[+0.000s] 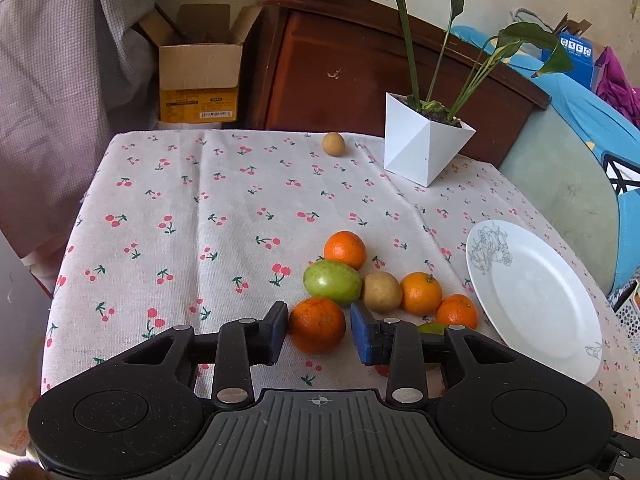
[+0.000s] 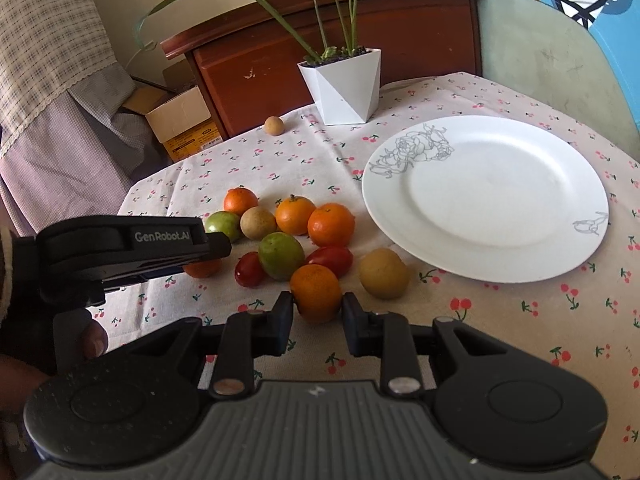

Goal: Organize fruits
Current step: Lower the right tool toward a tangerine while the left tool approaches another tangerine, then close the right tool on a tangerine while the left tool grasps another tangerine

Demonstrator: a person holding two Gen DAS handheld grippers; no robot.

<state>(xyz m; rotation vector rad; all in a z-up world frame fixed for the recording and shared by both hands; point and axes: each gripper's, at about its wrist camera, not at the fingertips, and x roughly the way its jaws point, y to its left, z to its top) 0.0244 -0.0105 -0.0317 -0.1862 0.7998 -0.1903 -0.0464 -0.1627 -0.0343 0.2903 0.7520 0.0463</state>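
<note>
Table under a cherry-print cloth; everything sits on it. White plate with grey flower line-art is on my right side, bare. White faceted planter with a green plant stands at the far edge, wooden cabinet behind it, open cardboard box on the floor to the far left.

Fruit cluster lies just left of the plate, not on it. My right gripper is closed on an orange at the near edge of the cluster, both pads pressing its sides, the orange on the cloth as far as I can tell. Beside it: a tan round fruit nearest the plate, a green fruit with a red tomato either side, two more oranges behind, another tan fruit, a second green fruit, a far orange.

My left gripper is narrow around a different orange at the left end of the cluster. Left pad touches it; the blue right pad shows a small gap, so not clamped. In the right view this gripper covers most of that orange.

One small tan fruit sits alone, well apart, near the planter at the far edge.
</note>
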